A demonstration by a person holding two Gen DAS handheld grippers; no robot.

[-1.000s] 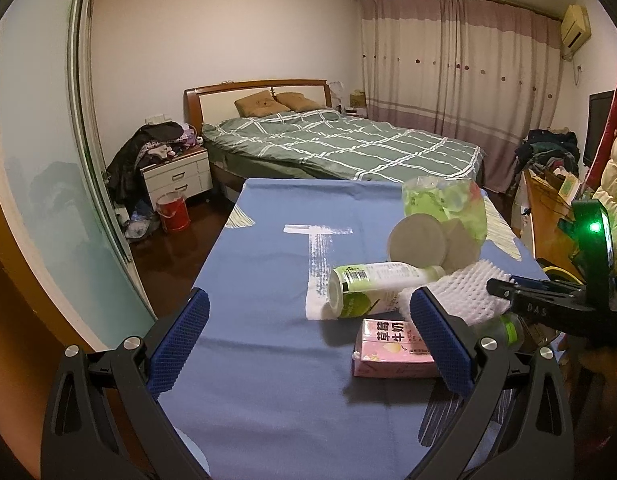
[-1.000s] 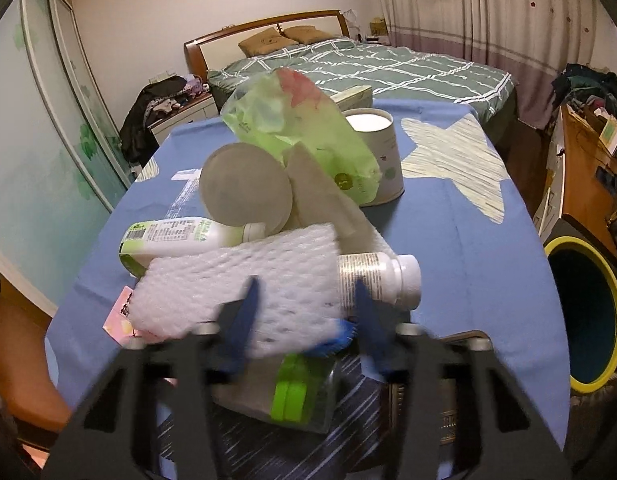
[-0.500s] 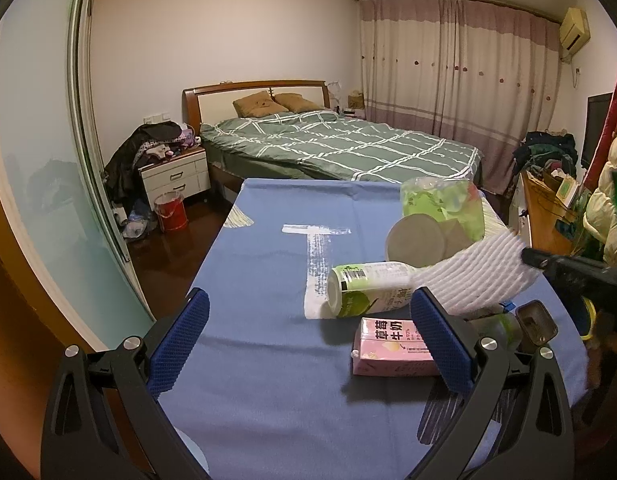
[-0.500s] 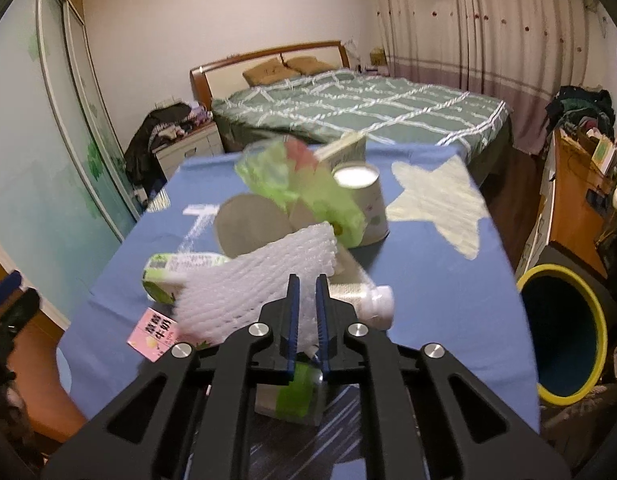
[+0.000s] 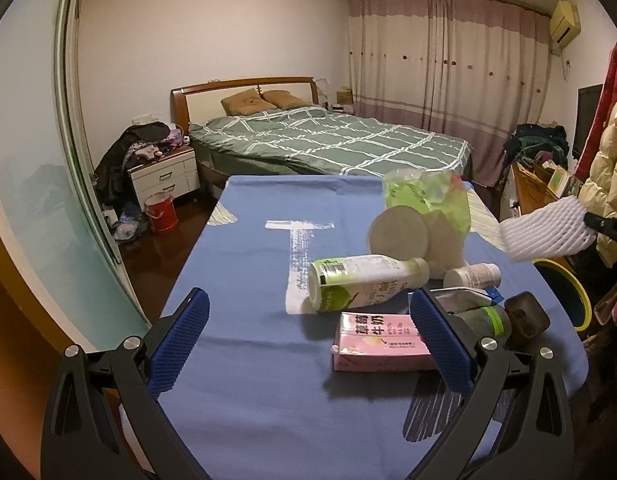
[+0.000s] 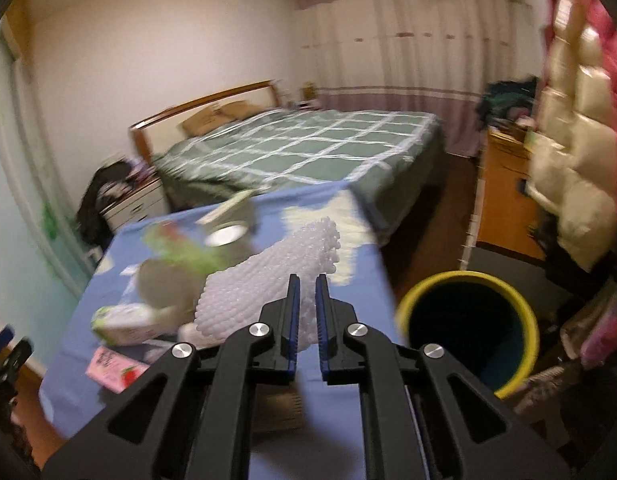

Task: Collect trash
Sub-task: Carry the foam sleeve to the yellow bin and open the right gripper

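My right gripper (image 6: 306, 312) is shut on a white foam net sleeve (image 6: 268, 280) and holds it in the air past the table's right edge, near a yellow-rimmed bin (image 6: 468, 328). The sleeve also shows in the left wrist view (image 5: 544, 228). My left gripper (image 5: 308, 340) is open and empty above the near end of the blue table (image 5: 248, 280). Trash lies on the table: a green-and-white bottle (image 5: 364, 280), a pink carton (image 5: 380, 340), a small white bottle (image 5: 472, 276), a green plastic bag (image 5: 428, 196) and round paper cups (image 5: 396, 232).
A dark jar with a green band (image 5: 504, 320) lies at the table's right edge. The bin (image 5: 564, 288) stands on the floor to the right of the table. A bed (image 5: 328, 144) is beyond the table, a nightstand and red bucket (image 5: 160, 212) at left, a wooden desk (image 6: 508, 184) at right.
My right gripper closed on the foam sleeve, lifted it off the trash pile and swung it right toward the bin. The left gripper has stayed still.
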